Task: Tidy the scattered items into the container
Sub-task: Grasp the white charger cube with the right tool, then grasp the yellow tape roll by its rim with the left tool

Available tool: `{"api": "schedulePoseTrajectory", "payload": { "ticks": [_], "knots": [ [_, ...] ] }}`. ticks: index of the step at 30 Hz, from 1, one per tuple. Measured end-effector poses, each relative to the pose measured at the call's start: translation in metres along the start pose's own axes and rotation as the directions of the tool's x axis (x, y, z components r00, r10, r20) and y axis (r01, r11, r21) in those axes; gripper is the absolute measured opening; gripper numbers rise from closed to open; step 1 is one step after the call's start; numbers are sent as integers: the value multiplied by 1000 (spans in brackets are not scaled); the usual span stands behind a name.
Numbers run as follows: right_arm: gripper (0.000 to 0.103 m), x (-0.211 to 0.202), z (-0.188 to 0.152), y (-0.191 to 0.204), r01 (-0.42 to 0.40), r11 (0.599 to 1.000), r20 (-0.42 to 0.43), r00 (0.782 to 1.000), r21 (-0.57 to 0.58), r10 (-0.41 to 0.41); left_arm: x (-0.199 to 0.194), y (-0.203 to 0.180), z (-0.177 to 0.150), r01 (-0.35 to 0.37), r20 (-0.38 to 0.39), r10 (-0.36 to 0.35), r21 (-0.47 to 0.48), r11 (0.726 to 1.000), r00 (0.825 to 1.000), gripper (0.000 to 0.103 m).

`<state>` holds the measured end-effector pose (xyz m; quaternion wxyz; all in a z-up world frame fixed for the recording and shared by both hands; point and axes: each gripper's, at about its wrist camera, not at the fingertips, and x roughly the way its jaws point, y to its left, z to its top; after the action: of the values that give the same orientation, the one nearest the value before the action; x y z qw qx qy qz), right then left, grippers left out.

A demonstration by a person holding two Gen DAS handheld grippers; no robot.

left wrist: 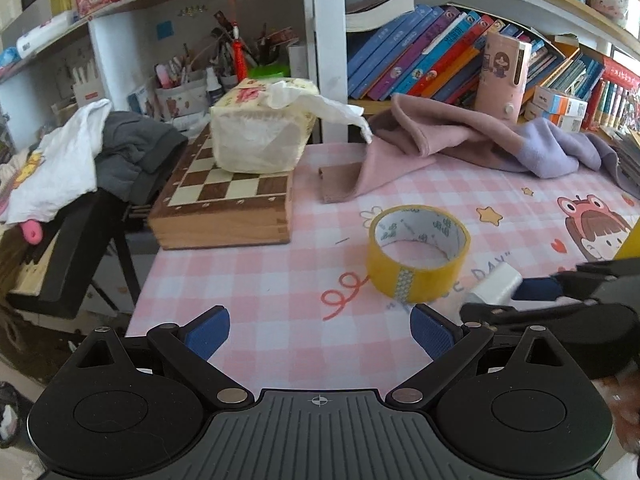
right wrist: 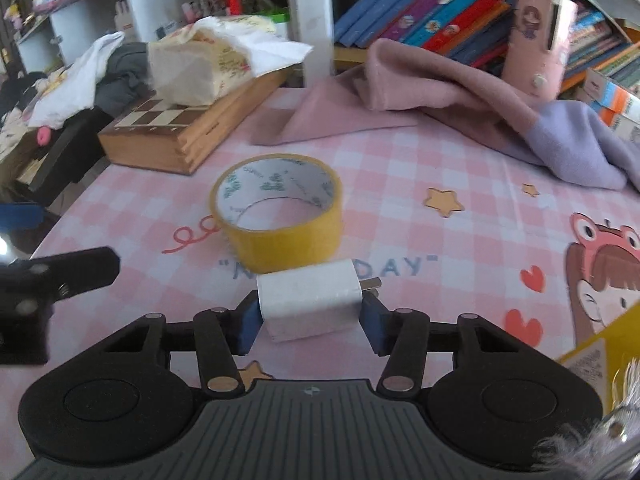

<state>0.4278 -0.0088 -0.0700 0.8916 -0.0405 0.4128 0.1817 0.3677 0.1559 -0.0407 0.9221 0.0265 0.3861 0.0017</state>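
The right gripper [right wrist: 310, 316] is clamping a small white plastic plug-in charger block [right wrist: 310, 300] between its blue rubber pads [right wrist: 249, 322], one pad pressing each short side so that the block's metal prongs are pointing out to the right, clear of the pad there; gripping across the flat faces rather than the prongs is probably giving the surest hold on a smooth little box. The block is sitting low over the pink-and-white checked tablecloth [right wrist: 400, 168], and whether it is touching the cloth or hanging just above it cannot be told. Just beyond it, a wide roll of yellow packing tape [right wrist: 280, 216] is lying flat on its side on the cloth, apart from both tools and apparently waiting its turn. The left gripper [left wrist: 320, 332] is hovering with its jaws spread wide and nothing between them, pointing at the bare cloth near the tape, likely lining up for that roll. A yellow edge [right wrist: 600, 344] is showing at the lower right of the right wrist view; it may be the container, though too little of it is visible to say. Farther back, a wooden chessboard box [right wrist: 168, 136] is carrying a soft pack of tissues [right wrist: 200, 68], and a pink and lilac fleece cloth [right wrist: 460, 92] is lying crumpled by the bookshelf.
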Motion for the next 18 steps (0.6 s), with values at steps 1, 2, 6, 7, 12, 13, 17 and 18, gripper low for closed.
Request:
{"api": "schedulePoseTrajectory", "payload": {
  "ticks": [1,2,6,7,12,13,17,18],
  "knots": [
    [49,-3,0,-3,7,1000,5,1000,7,-7,4,-3,2,5,0,-5,3,1000,1000,99],
    [49,-6,-1,-6,13,1000,7,1000,14,-13,8,-6,5,14,-2,-14,8,1000,1000,99],
    [49,-19,-4,-17,32,999,8,999,28,-32,24,-20,16,62,-4,-62,22,998,998,99],
    [49,-22,-6,-20,34,999,6,999,31,-35,28,-25,20,77,-5,-77,26,997,997,99],
    [49,-35,-13,-27,25,998,-9,1000,51,-24,54,-42,34,121,-9,-121,31,992,993,98],
    [49,-37,-14,-28,21,998,-12,1000,51,-20,60,-45,37,127,-15,-127,29,991,992,98],
    [49,-42,-18,-29,9,999,-14,1000,51,-8,85,-55,46,123,-39,-122,34,992,992,100],
    [49,-43,-18,-30,9,999,-14,1000,51,-8,89,-57,47,128,-42,-127,35,991,991,101]
  ]
}}
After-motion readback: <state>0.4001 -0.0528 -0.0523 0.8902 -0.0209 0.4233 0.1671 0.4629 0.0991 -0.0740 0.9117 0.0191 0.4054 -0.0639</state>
